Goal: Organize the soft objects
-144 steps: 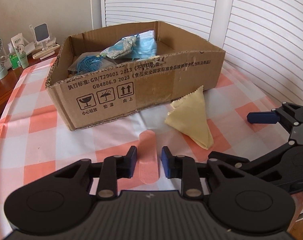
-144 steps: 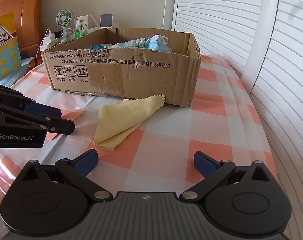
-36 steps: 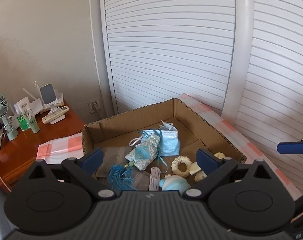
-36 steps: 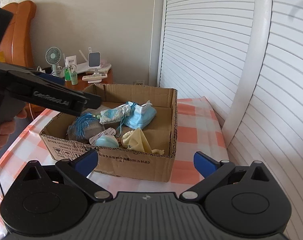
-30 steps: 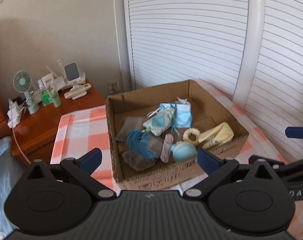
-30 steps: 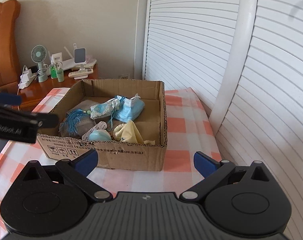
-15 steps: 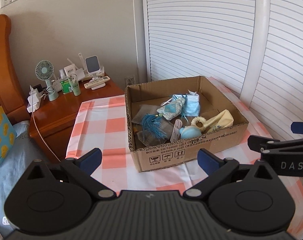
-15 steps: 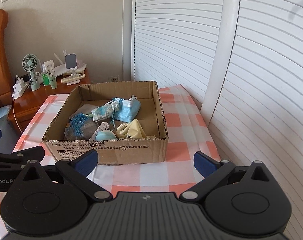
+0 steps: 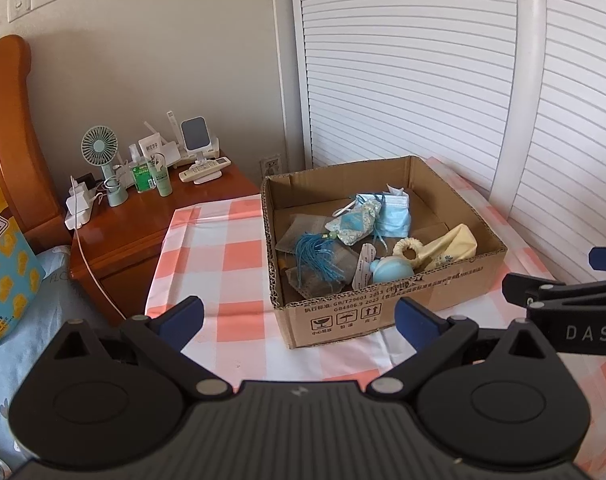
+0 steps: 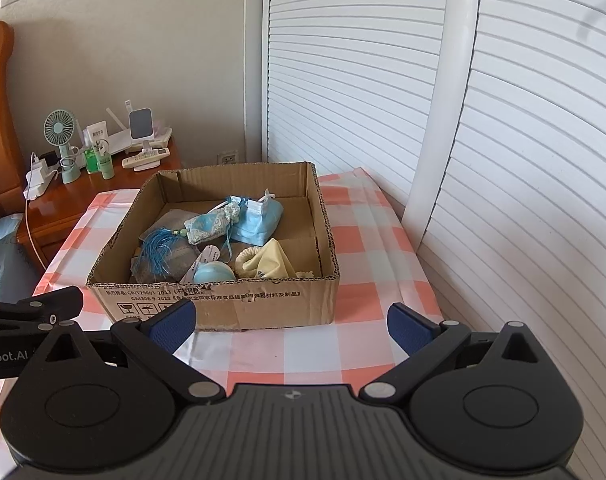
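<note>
A cardboard box (image 9: 387, 308) (image 10: 223, 300) stands on the checked tablecloth. It holds a yellow cloth (image 9: 455, 242) (image 10: 273, 262), a blue face mask (image 9: 395, 216) (image 10: 261, 216), a patterned pouch (image 9: 353, 222) (image 10: 211, 222), a blue tassel (image 9: 317, 254) (image 10: 157, 248), a light blue round thing (image 9: 391, 270) (image 10: 213, 272) and a cream ring (image 9: 409, 248). My left gripper (image 9: 299, 318) is open and empty, above the table in front of the box. My right gripper (image 10: 291, 322) is open and empty, also in front of the box.
A wooden bedside table (image 9: 143, 216) at the left carries a small fan (image 9: 101, 150), bottles and a remote. A white louvred door (image 10: 383, 80) stands behind and to the right. The pink-checked tablecloth (image 9: 215, 256) surrounds the box. A bed corner (image 9: 7, 304) lies far left.
Both grippers have drawn back and up from the box. The yellow cloth and the pink item that lay on the table earlier are no longer there; the cloth lies in the box.
</note>
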Tool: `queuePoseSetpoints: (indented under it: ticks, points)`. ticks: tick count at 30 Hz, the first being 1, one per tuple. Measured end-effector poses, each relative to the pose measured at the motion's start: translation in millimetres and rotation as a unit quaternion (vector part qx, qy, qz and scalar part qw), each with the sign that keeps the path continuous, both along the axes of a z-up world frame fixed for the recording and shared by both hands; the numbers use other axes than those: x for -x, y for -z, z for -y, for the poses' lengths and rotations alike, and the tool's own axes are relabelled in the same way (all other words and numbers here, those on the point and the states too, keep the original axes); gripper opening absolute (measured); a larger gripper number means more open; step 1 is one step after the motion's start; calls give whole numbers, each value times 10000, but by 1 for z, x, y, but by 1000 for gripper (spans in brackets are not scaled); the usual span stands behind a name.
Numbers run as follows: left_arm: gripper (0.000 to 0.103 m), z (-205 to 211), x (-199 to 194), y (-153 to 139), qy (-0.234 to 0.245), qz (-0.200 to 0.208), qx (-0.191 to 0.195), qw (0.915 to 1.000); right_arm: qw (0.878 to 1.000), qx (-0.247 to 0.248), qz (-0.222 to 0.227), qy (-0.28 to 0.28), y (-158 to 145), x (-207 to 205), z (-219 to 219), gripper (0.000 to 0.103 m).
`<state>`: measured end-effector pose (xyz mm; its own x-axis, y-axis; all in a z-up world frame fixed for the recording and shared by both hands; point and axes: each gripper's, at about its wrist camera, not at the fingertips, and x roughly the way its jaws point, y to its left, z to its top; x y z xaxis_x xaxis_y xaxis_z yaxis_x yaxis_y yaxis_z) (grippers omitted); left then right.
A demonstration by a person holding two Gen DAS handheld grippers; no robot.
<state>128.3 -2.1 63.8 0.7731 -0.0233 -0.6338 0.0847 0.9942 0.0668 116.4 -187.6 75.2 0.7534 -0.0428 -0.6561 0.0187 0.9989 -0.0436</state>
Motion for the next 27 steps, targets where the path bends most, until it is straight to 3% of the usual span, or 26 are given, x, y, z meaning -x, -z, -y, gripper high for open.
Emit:
queuePoseSetpoints:
  ticks: [27]
  points:
    - [101,1,2,-2,-21,24,-50,10000,10000,-7,65,6,-3,4,1,103]
